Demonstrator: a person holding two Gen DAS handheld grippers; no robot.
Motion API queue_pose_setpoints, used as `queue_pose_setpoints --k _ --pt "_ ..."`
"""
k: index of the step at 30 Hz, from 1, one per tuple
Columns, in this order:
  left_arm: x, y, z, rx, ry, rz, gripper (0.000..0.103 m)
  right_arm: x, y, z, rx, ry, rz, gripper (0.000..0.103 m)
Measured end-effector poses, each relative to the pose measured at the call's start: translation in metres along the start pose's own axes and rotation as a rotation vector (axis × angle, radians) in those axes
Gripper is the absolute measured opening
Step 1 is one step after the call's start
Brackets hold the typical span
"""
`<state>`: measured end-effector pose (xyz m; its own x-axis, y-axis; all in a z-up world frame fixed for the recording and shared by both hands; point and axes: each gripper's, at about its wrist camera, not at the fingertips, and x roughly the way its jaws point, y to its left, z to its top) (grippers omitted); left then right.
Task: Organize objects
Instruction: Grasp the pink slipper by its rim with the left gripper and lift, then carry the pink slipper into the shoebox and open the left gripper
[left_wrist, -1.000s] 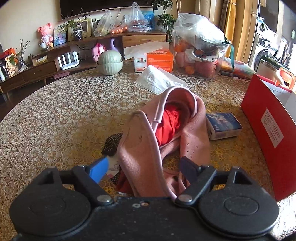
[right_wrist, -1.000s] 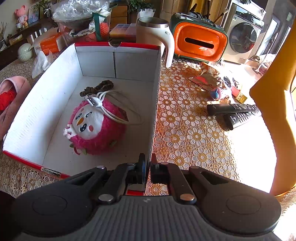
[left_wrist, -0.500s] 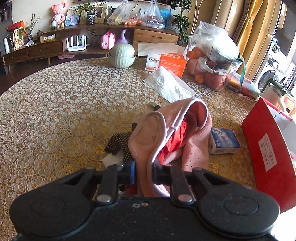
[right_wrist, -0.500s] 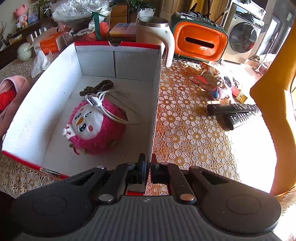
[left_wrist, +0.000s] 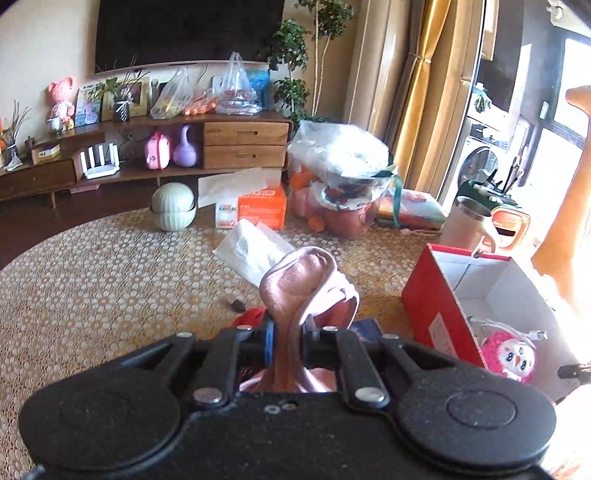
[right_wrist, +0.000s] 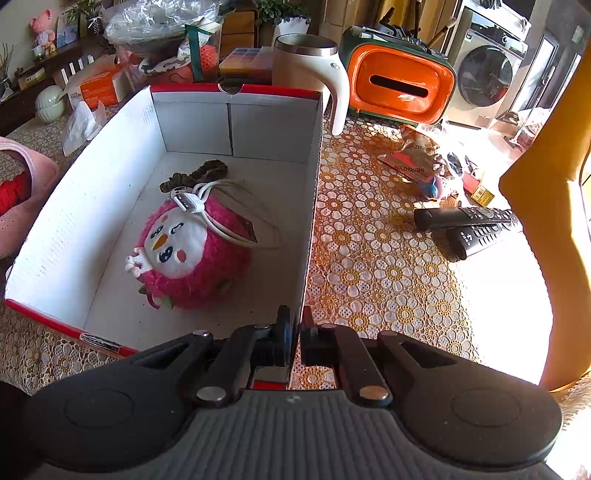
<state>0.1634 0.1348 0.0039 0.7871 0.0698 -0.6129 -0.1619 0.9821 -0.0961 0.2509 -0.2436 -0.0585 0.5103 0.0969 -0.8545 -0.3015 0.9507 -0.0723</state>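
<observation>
My left gripper (left_wrist: 288, 338) is shut on a pink cloth hat (left_wrist: 303, 288) and holds it lifted above the table, left of the red and white box (left_wrist: 436, 314). A red cloth (left_wrist: 251, 317) shows just below it. My right gripper (right_wrist: 294, 332) is shut on the near right wall of the box (right_wrist: 312, 221). Inside the box lie a pink plush toy (right_wrist: 188, 251), a white cable (right_wrist: 207, 206) and a dark hair tie (right_wrist: 199, 173). The pink hat also shows at the left edge of the right wrist view (right_wrist: 22, 192).
Left wrist view: a tissue pack (left_wrist: 251, 251), an orange tissue box (left_wrist: 258, 210), a green round jar (left_wrist: 173, 206), a fruit bag (left_wrist: 340, 188) and a small blue box (left_wrist: 365, 328). Right wrist view: a white mug (right_wrist: 314, 70), an orange holder (right_wrist: 399, 85), two remotes (right_wrist: 469, 225).
My left gripper closed on the pink hat, lifted it off the table and swung toward the box. The right gripper has not moved.
</observation>
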Motion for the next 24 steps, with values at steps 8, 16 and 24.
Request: queue_pose_setpoints --k 8,16,24 --pt "-0.02 -0.038 0.035 0.088 -0.062 -0.104 0.01 0.0 0.003 0.001 -0.009 -0.005 -0.003 0.006" --pt "-0.029 -0.089 0.071 0.195 -0.127 -0.191 0.01 0.002 0.007 0.002 -0.017 -0.007 0.005 0.006" --pt "-0.02 -0.144 0.089 0.26 -0.167 -0.267 0.01 0.004 0.008 0.003 -0.022 -0.009 0.011 0.006"
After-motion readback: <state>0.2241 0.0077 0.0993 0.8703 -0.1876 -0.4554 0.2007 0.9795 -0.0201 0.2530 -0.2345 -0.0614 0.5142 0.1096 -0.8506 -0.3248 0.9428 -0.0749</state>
